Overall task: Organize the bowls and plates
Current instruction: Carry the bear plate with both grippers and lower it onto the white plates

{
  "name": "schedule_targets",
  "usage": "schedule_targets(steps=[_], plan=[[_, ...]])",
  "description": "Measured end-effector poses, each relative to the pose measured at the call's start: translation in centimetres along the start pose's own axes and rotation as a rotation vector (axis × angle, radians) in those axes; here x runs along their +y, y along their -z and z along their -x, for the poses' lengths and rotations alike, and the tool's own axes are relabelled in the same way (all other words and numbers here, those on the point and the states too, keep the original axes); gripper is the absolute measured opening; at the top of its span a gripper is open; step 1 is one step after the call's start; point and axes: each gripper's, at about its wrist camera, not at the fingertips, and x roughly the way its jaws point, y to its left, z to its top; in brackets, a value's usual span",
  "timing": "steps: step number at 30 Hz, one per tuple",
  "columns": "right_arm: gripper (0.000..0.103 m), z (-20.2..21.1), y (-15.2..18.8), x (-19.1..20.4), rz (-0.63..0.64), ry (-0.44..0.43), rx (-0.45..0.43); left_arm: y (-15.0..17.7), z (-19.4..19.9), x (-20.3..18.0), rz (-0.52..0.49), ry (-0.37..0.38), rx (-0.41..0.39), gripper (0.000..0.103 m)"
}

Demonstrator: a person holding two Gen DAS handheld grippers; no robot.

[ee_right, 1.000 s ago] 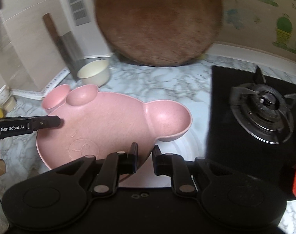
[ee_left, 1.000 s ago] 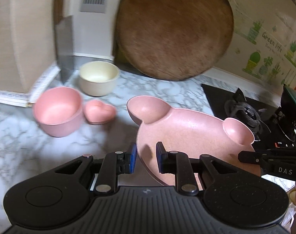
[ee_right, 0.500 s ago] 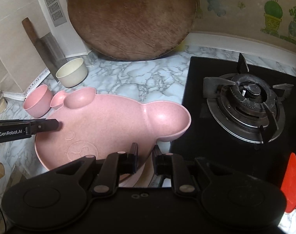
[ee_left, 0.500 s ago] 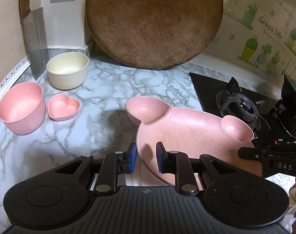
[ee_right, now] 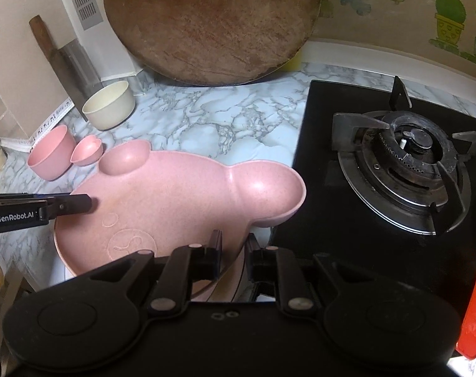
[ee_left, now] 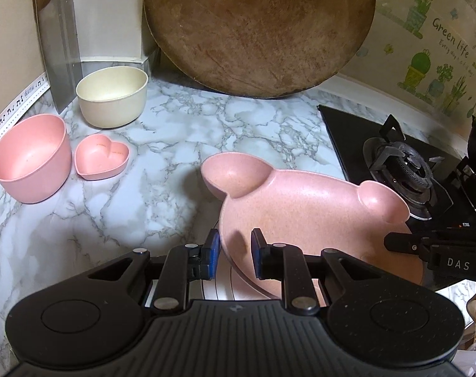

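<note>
Both grippers, left gripper (ee_left: 231, 257) and right gripper (ee_right: 233, 257), are still clenching opposite rims of the eared pink plate (ee_right: 175, 207), now nearer the marble counter (ee_left: 181, 132), ears pointing toward the chopping board (ee_left: 256, 28).

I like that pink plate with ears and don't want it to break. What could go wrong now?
Both grippers, left and right, pinch only the rim of the pink eared plate, so it might tip or slip out. One ear is right beside the gas stove and could bump it.
</note>
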Motion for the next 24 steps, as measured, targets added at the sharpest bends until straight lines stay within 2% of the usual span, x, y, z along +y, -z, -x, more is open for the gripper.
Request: schedule_targets(steps=[18, 24], plan=[[0.018, -1.3, 1.1, 0.5, 0.055, 0.044, 0.033, 1.4, -0.8, -0.1, -0.038, -0.013, 0.052, 0.02], [0.025, -0.4, 1.0, 0.9, 0.066, 0.063, 0.01, 1.6, -1.0, 0.1, -0.051, -0.017, 0.054, 0.02]])
